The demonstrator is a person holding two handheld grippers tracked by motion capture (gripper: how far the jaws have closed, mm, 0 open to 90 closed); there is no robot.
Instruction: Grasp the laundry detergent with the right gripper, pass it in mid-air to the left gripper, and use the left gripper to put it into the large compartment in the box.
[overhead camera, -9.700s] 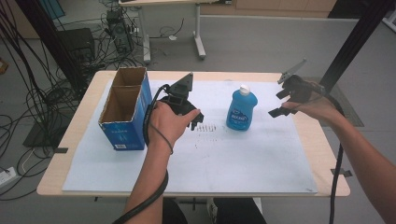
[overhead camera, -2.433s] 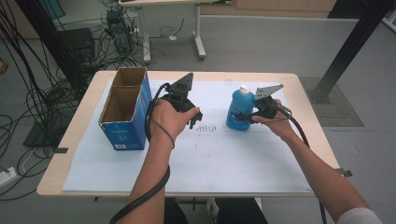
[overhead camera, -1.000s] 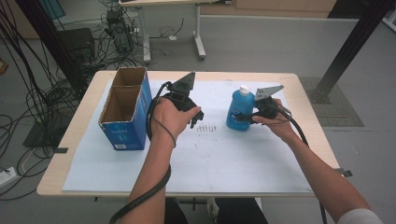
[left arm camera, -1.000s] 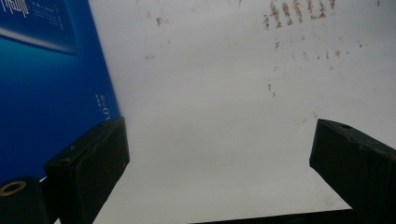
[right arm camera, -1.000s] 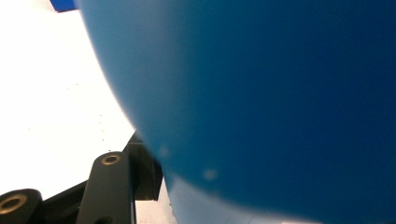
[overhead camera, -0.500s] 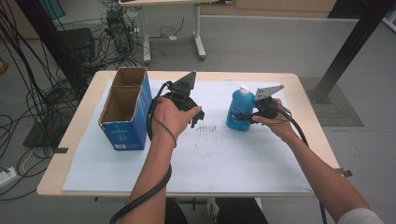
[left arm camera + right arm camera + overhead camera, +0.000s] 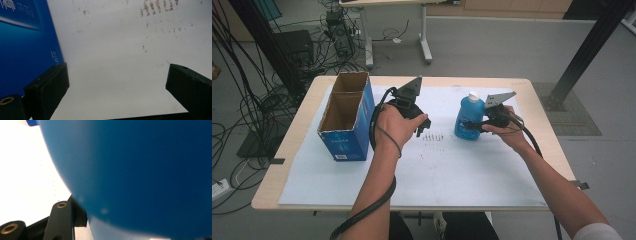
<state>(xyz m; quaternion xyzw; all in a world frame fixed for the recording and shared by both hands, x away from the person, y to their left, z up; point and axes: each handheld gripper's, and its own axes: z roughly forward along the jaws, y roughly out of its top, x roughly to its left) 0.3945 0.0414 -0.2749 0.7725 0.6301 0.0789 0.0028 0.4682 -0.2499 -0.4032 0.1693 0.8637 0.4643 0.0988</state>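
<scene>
i am holding the right gripper (image 7: 476, 125) against the blue bottle (image 7: 469, 118), jaws clamped on its lower body from the bottle's right side. the jaws have just been closing, with the bottle between them, and are now pressing on it. in the right gripper view the bottle (image 7: 140, 175) is looming right up against the camera, blurred, with one black jaw showing at the bottom left, tight against its curve.

the bottle is standing upright on the white sheet (image 7: 447, 170), right of centre and toward the far side of the table (image 7: 279, 175), white cap on top. a patch of small dark marks (image 7: 432, 136) is lying on the sheet just left of the bottle's base.

i am holding the left gripper (image 7: 417, 122) over the sheet, between the box and the bottle, touching neither. in the left gripper view its jaws are standing wide apart with bare sheet (image 7: 112, 62) between them, nothing held; the blue wall of the box (image 7: 22, 45) is sitting close beside one jaw.

the box (image 7: 344, 117) is standing open-topped at the left of the sheet, two compartments showing brown cardboard inside. it is well apart from the bottle.
</scene>
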